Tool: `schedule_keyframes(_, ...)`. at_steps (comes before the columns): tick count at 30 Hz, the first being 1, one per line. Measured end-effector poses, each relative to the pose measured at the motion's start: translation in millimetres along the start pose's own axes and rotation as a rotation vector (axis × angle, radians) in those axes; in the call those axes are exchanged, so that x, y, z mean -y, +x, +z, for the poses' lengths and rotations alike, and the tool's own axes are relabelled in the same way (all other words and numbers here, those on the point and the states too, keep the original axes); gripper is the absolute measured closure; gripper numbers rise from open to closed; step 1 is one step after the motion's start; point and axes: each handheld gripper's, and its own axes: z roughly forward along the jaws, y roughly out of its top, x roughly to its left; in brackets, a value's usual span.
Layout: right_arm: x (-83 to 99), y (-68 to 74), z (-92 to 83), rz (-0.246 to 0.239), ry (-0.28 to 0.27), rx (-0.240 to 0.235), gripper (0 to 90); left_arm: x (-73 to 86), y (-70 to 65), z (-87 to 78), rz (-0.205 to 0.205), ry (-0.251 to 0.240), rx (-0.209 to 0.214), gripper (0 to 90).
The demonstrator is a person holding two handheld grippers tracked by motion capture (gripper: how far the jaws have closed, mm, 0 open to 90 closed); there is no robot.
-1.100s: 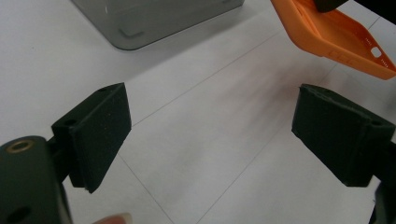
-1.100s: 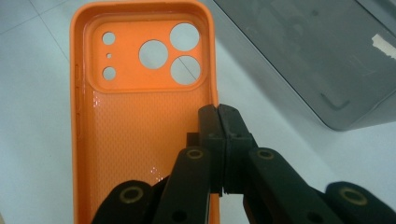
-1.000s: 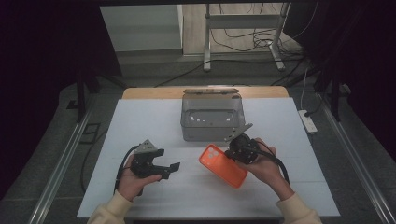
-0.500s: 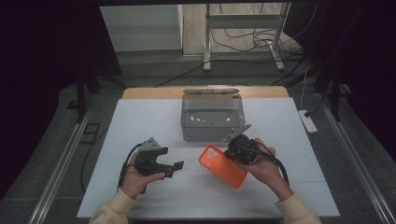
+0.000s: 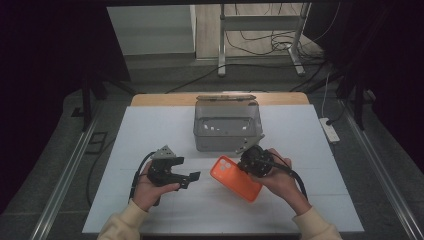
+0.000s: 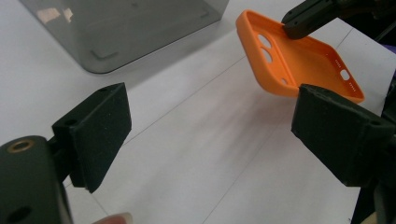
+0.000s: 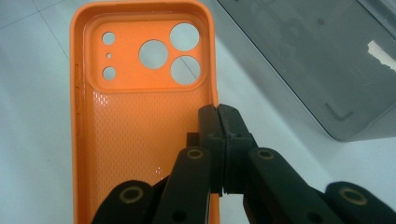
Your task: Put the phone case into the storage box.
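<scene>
Orange phone case (image 7: 140, 107), soft-looking, empty, inner side facing up: dotted texture inside, raised camera block with three large round holes and smaller ones, slots along one long edge. It is held tilted above the white table (image 5: 125, 145), in front of the grey box (image 5: 227, 127), between the two grippers. The right gripper (image 7: 218, 116) pinches its side wall, jaws pressed tight together on the rim. In the high view the case (image 5: 235, 177) sticks out left of the right gripper (image 5: 250, 161), lower end near the table; whether it touches is unclear. The left gripper (image 6: 210, 126) is just beside the case, jaws spread wide, nothing between them, bare table under the gap; in the high view it (image 5: 192, 177) points at the case. The case's bottom end is cut off in the right gripper view, part hidden behind the jaws. The box's contents are hard to make out through the tinted walls. No readable brand or writing anywhere.
</scene>
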Motion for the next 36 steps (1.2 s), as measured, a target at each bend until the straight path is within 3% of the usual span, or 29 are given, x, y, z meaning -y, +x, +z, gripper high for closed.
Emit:
schedule_keyframes(15, -2.8, 3.8, 1.6, -0.015, -0.007, -0.005, 89.4, -16.5, -3.4, 12.0, 0.005, 0.018, 0.056, 12.6)
schedule_keyframes(36, -3.9, 6.2, 1.9, -0.019, -0.012, -0.007, 89.4, -26.9, -6.3, 33.5, -0.001, 0.047, 0.074, 13.2)
